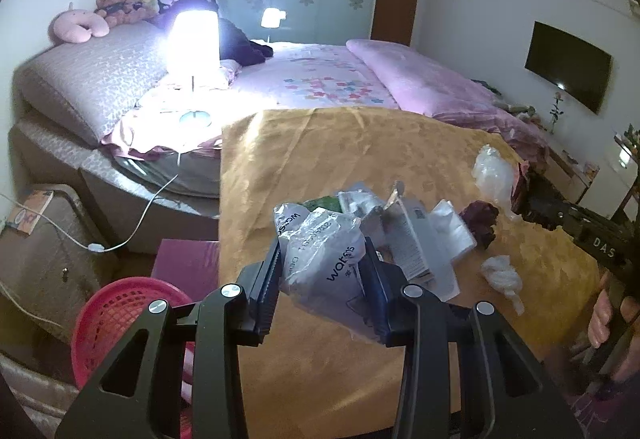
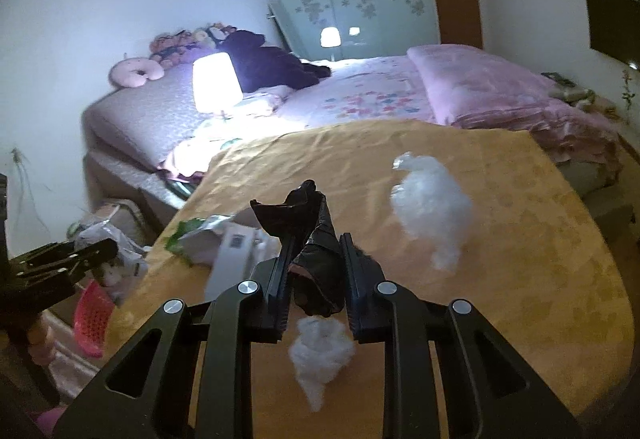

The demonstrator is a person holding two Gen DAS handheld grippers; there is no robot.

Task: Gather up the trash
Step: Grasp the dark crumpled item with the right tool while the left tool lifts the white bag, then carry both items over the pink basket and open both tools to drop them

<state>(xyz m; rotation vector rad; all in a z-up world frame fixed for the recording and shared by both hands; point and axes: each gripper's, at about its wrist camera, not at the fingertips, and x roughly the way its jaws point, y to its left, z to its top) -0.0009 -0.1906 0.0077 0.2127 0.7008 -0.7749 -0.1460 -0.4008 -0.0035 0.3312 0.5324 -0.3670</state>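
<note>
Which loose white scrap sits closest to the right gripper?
The crumpled white tissue wad, just below the right gripper, which is shut on a dark wrapper. The clear plastic bag lies farther out on the yellow tablecloth.

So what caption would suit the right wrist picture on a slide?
Right gripper clamps a crumpled dark wrapper above the yellow tablecloth, white tissue wad below.

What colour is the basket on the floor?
Red-pink basket, best seen in the left wrist view.
</note>
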